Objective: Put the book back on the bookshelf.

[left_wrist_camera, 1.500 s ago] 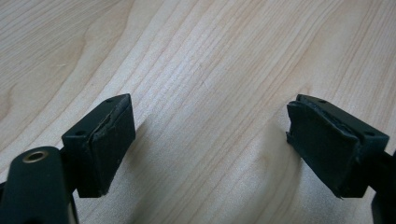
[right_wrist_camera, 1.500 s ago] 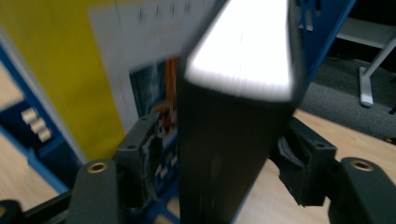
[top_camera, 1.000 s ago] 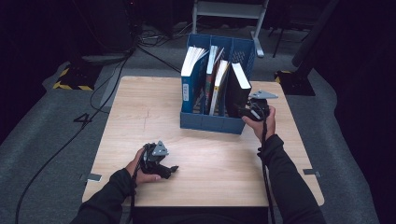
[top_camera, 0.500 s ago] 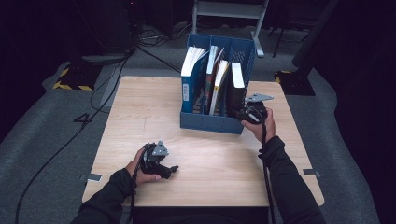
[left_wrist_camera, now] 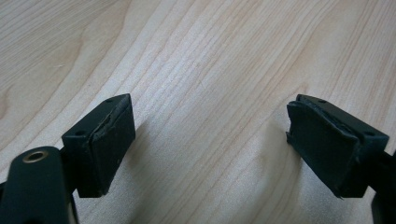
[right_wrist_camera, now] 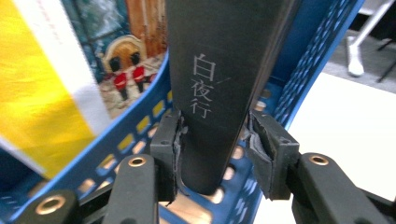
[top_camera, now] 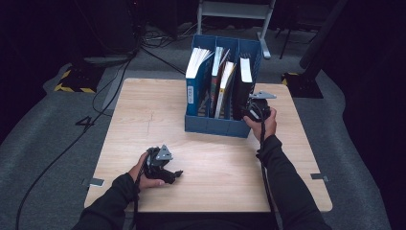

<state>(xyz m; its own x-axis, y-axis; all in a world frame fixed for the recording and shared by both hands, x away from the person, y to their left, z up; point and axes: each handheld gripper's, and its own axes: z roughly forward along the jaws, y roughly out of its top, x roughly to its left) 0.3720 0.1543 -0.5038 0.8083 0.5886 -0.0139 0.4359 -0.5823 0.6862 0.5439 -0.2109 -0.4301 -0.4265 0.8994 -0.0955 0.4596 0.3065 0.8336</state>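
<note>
Right gripper [right_wrist_camera: 212, 154], jaws just closing, brackets the spine of the black book [right_wrist_camera: 224, 70], which stands in the blue file rack's [top_camera: 210, 125] right-hand compartment. Left gripper [left_wrist_camera: 210, 144], jaws apart and empty, rests well left of the rack.

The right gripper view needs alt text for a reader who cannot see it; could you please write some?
The right gripper has its jaws around the spine of a black book standing in a blue file rack. Its jaws have just been closing.
</note>
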